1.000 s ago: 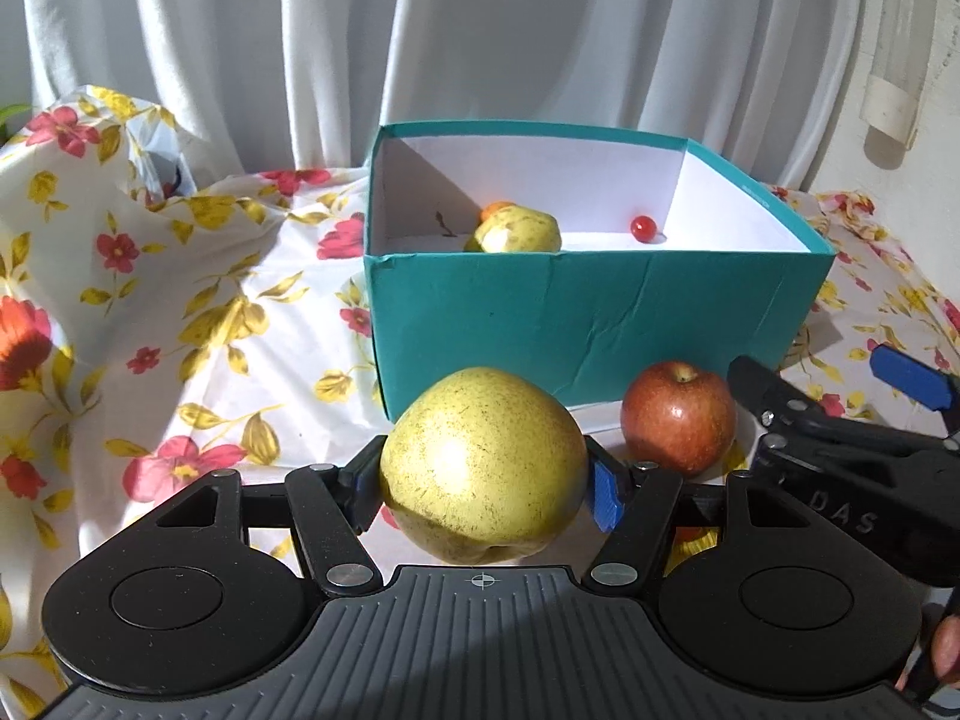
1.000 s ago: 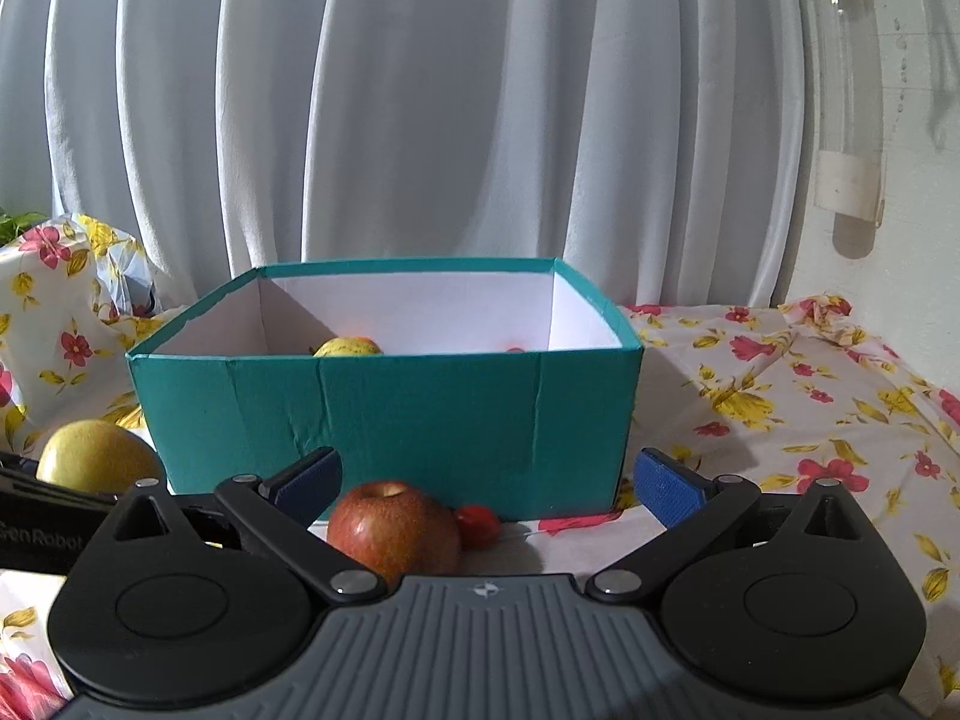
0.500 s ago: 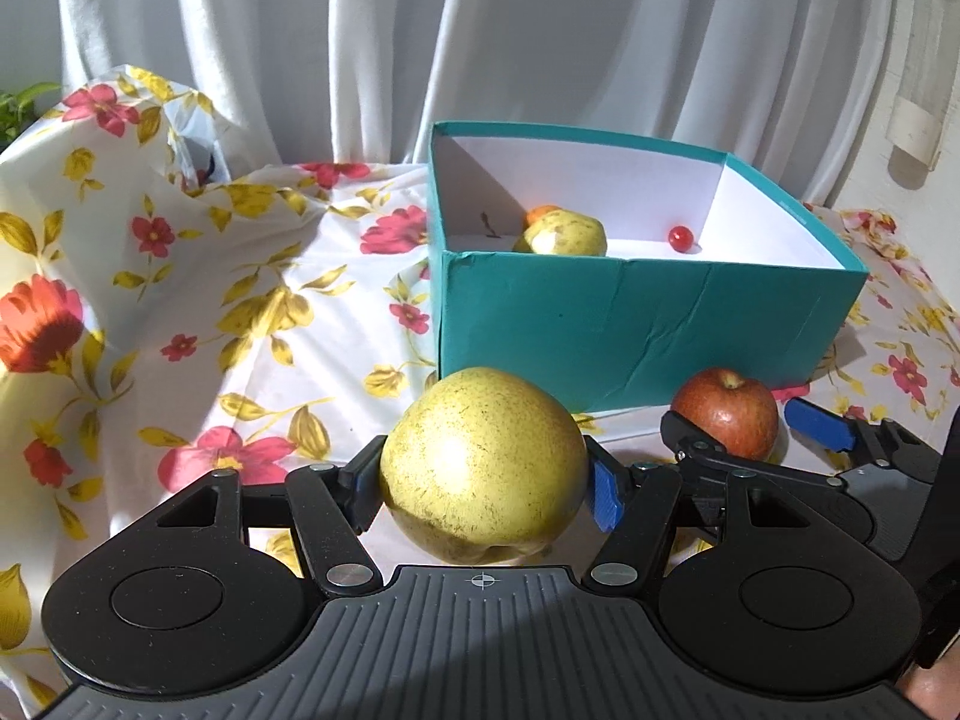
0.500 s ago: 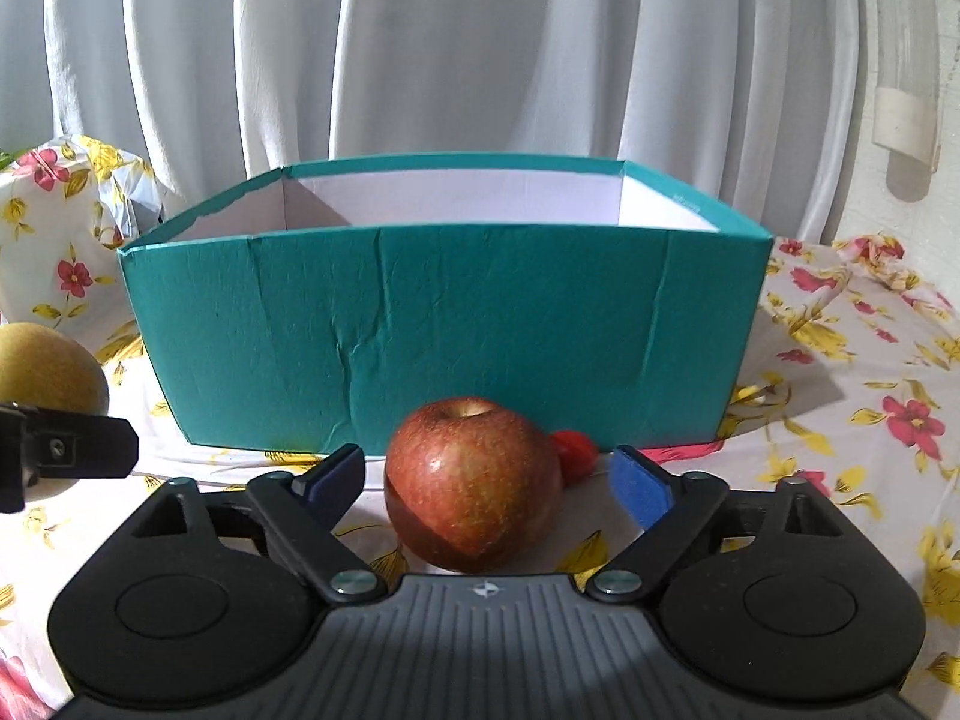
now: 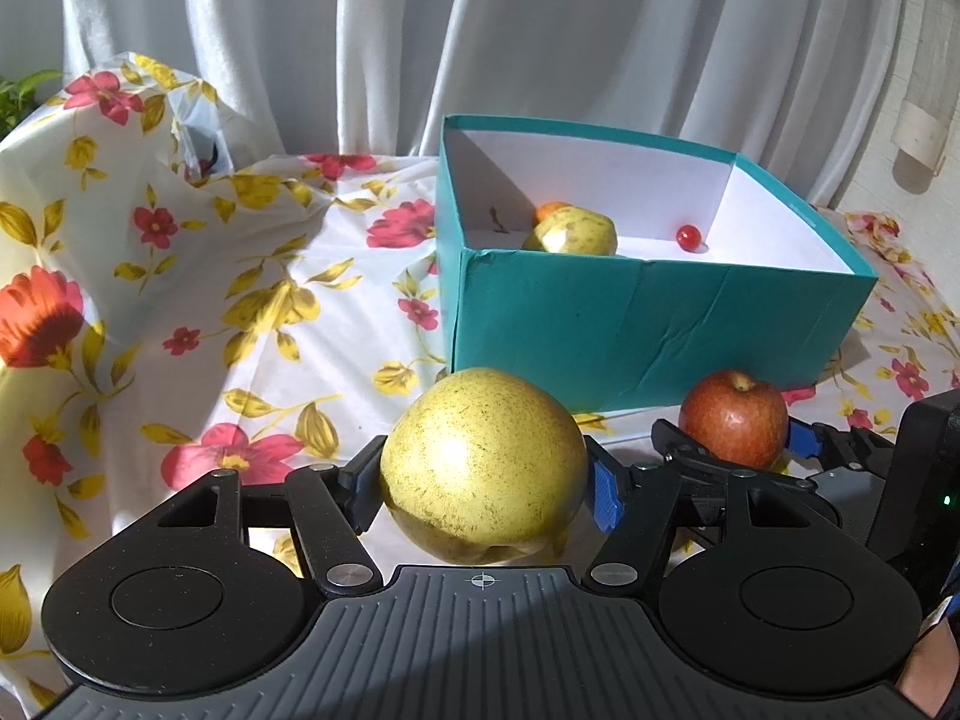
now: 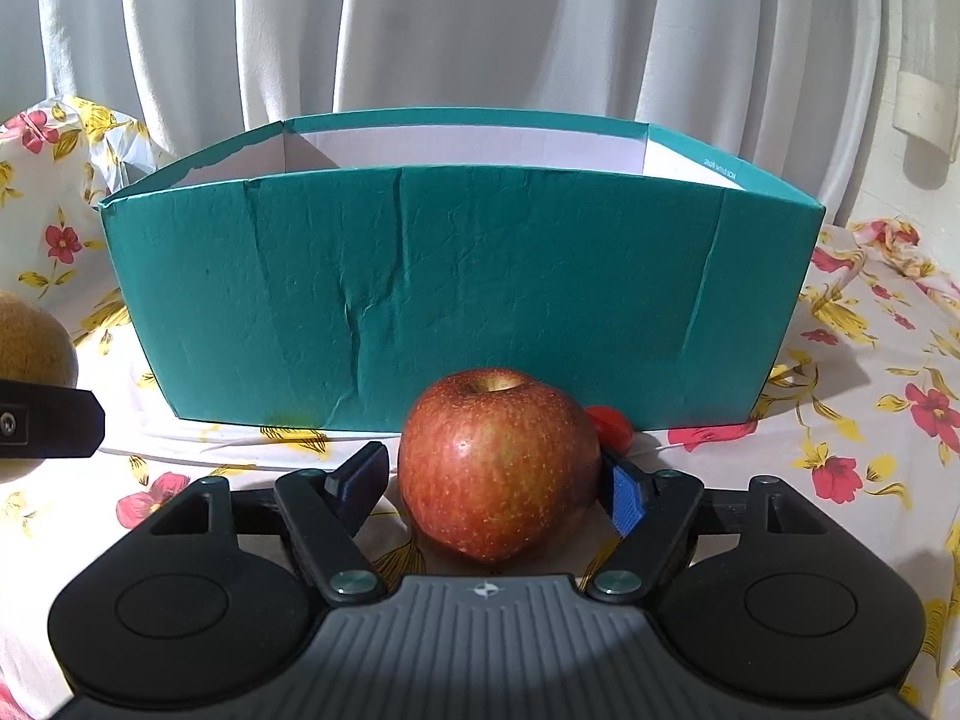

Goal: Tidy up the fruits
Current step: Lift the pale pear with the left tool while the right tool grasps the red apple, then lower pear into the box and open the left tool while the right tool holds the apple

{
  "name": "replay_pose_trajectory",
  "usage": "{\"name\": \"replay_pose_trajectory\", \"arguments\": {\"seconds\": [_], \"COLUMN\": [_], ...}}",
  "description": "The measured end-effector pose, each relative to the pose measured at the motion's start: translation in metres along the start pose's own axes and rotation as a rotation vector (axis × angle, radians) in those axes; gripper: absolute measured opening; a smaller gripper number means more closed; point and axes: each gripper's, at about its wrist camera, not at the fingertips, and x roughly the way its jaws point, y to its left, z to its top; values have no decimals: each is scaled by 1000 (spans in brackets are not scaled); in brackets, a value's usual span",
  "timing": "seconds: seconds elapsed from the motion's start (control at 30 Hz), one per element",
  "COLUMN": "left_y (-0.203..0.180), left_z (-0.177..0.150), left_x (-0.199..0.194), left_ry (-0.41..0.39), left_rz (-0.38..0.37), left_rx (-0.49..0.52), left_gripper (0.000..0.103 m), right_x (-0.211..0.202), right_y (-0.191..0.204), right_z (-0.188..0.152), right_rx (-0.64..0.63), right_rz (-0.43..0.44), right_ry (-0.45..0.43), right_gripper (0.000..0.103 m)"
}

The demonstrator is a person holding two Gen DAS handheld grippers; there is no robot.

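Observation:
My left gripper [image 5: 483, 495] is shut on a large yellow pear [image 5: 483, 468] and holds it above the cloth, left of the teal box [image 5: 648, 330]. Inside the box lie another yellow pear [image 5: 573, 232], an orange fruit [image 5: 549, 210] behind it and a small red cherry tomato [image 5: 688, 235]. My right gripper [image 6: 498, 489] has its jaws around a red apple [image 6: 498, 468] that sits on the cloth in front of the box [image 6: 456, 294]; the right pad touches it, the left pad stands slightly apart. The apple also shows in the left wrist view [image 5: 735, 417].
A small red tomato [image 6: 609, 423] lies behind the apple at the box's foot. A floral tablecloth [image 5: 180, 312] covers the table and rises in folds at the left. White curtains [image 6: 480, 30] hang behind. The held pear shows at the right wrist view's left edge [image 6: 33, 339].
My right gripper has moved forward and lower around the apple and its jaws have narrowed on it. My left gripper has drifted left and back with the pear.

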Motion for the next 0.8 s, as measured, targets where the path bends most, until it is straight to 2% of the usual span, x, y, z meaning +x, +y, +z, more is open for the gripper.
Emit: {"name": "replay_pose_trajectory", "arguments": {"seconds": [0.13,0.17,0.37,0.6,0.8], "left_y": [-2,-2,-6,-19,-35], "left_z": [0,0,2,12,33], "left_x": [-1,-1,-9,-23,-30], "left_ry": [-1,-2,-14,-47,-84], "left_rz": [-7,-7,-6,-14,-25], "left_rx": [6,7,14,35,59], "left_gripper": [70,70,70,70,70], "right_x": [2,2,-4,-46,-75], "right_y": [-1,0,-10,-39,-62], "right_z": [4,4,6,23,44], "right_rx": [14,14,2,29,62], "right_rz": [-9,-16,-6,-9,-22], "right_ry": [14,14,23,-56,-153], "right_gripper": [73,67,66,66,66]}}
